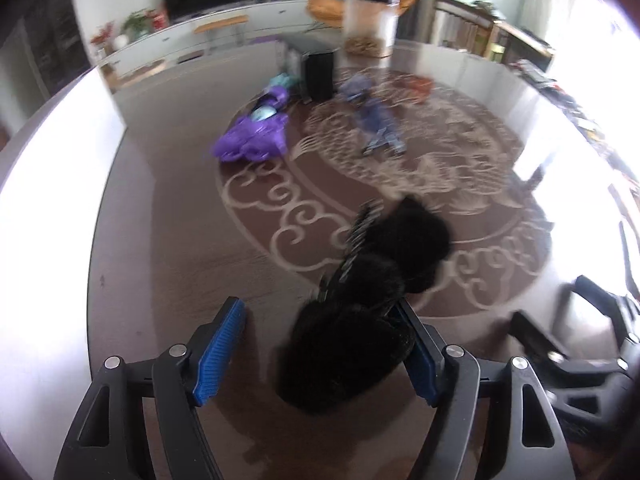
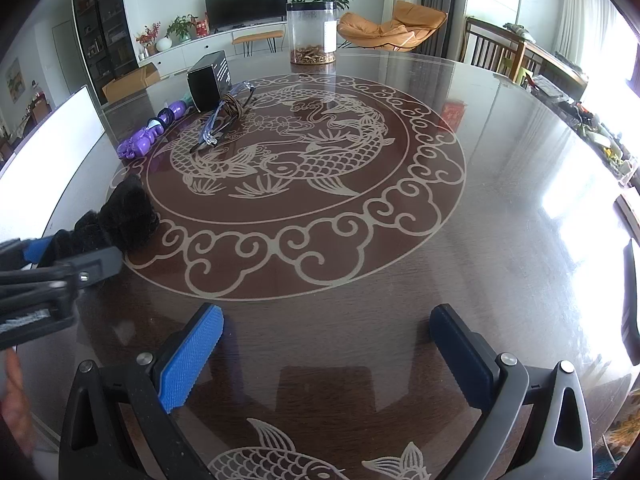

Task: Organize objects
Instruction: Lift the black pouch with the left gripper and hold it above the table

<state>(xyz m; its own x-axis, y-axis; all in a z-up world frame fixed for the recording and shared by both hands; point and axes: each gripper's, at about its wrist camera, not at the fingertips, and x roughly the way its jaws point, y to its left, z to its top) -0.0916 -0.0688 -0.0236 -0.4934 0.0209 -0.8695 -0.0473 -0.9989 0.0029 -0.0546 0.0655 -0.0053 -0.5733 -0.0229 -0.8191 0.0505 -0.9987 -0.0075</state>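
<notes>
— So, nearest first: what's with the left gripper (image 1: 320,344)?

— Its jaws stand wide apart. A black fuzzy thing (image 1: 360,304) with comb-like teeth along one side, maybe a furry hair clip, lies between the blue pads (image 1: 220,352). It sits against the right-hand pad, with a gap on the other side. The view is blurred, so I can't tell whether that finger truly touches it.

— And the right gripper (image 2: 326,356)?

— Open too, with nothing between the fingers. It hangs over the near edge of the round glass-topped table (image 2: 500,208), above a fish motif.

— Where does the furry thing sit on the table?

— Near the left edge, on the scrolled border of the carp medallion.

— Farther in?

— A purple octopus-shaped toy (image 2: 142,140) lies toward the far left. Beside it, a pair of glasses (image 2: 224,120) and a coil of brown cord (image 2: 234,104) rest on the medallion, just in front of a black box (image 2: 209,80).

— And the far edge?

— A tall clear canister (image 2: 312,32) with a dark lid stands there, with brown pieces in its bottom.
</notes>
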